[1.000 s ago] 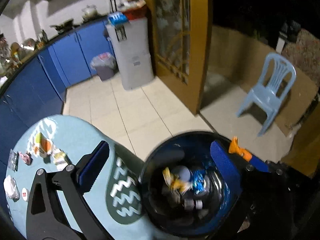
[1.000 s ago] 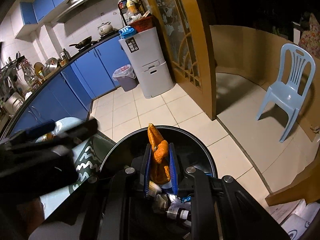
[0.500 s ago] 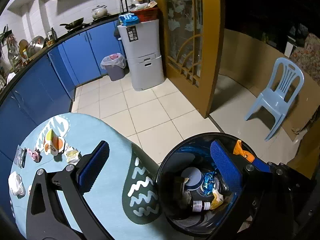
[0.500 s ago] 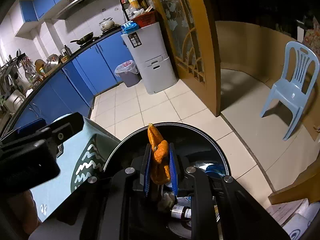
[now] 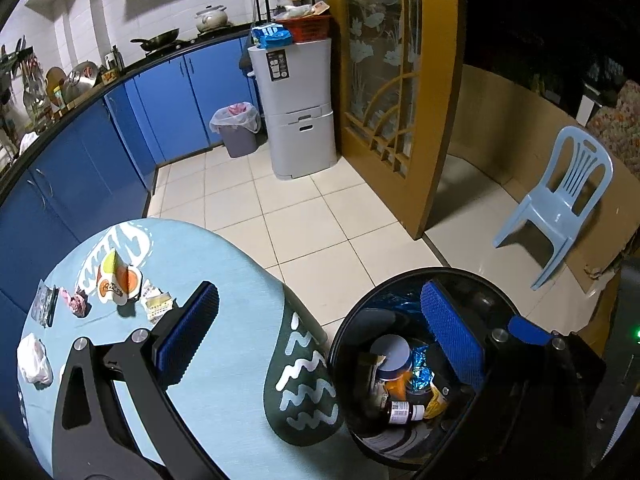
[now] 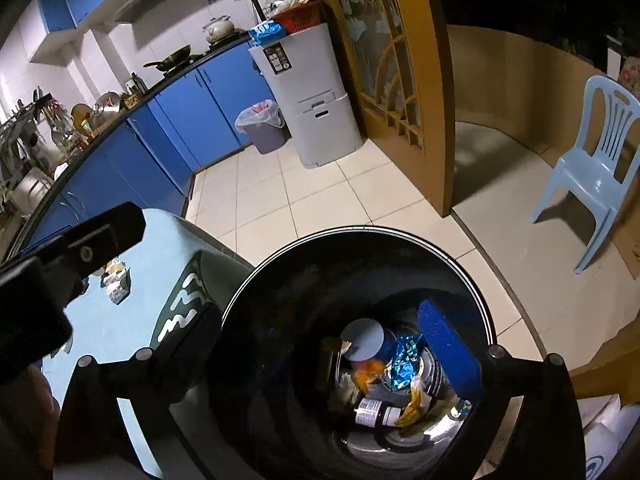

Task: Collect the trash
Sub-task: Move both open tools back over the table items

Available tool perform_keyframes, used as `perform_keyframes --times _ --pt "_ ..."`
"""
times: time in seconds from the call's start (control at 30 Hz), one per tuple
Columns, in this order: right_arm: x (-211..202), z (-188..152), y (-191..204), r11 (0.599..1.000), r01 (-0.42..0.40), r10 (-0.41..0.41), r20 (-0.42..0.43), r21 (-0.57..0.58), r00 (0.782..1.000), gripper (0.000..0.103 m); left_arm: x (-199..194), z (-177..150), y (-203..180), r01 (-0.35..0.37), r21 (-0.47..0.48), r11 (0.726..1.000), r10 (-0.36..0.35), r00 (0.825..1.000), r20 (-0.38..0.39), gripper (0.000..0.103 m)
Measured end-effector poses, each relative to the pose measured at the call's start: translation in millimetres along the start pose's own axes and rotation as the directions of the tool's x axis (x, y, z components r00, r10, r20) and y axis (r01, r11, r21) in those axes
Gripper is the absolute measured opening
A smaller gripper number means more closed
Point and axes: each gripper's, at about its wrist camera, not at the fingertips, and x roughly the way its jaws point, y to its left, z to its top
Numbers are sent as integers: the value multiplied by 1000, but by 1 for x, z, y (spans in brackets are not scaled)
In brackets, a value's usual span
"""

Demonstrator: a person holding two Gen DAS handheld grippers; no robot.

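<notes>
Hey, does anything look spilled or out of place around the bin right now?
Nothing spilled. The trash sits inside the black bin, none on the floor tiles beside it. Wrappers remain on the blue table, uncollected.

both the left gripper (image 5: 316, 332) and right gripper (image 6: 320, 344) gape wide, empty.

bins: two — black bin (image 5: 344, 344) beside the table, grey lined bin (image 5: 236, 130) by the cabinets
tables: one, light blue (image 5: 240, 320)
chairs: one, pale blue plastic (image 5: 560, 204)
scraps on table: about six — wrapper (image 5: 118, 280), pink wad (image 5: 76, 304), clear packet (image 5: 44, 306), white bag (image 5: 34, 360), two small labels (image 5: 158, 304)
bottles in black bin: one brown (image 5: 400, 412)
jars in black bin: one, grey lid (image 5: 390, 352)
pans on counter: one (image 5: 156, 36)
pots: one (image 5: 210, 18)
grippers: two, left (image 5: 320, 328) and right (image 6: 320, 344), both spread wide
</notes>
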Motion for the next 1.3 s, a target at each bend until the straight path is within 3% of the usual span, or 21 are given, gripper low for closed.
perform_keyframes --times 0.43,0.73,0.93,1.1,1.2,1.3 --pt "2 1 30 999 -25 24 -33 -24 999 96 -9 -4 27 -12 -49 999 12 1000 -1 100" --pt "20 1 93 987 -81 71 -74 -136 995 96 -14 -21 97 -117 -166 979 111 993 -40 100" --pt "40 -4 142 971 -100 74 -127 -218 989 96 -16 -50 165 -249 -281 927 229 968 -102 100" --pt "59 -12 184 945 -116 69 -158 -307 985 96 -17 -77 217 -348 -369 862 310 937 -161 100" --pt "69 -16 204 932 -121 65 -172 -341 983 96 -14 -93 242 -381 -405 831 325 924 -203 100" --pt "79 -16 218 924 -126 61 -186 -361 981 96 -9 -105 257 -396 -418 818 325 917 -233 100"
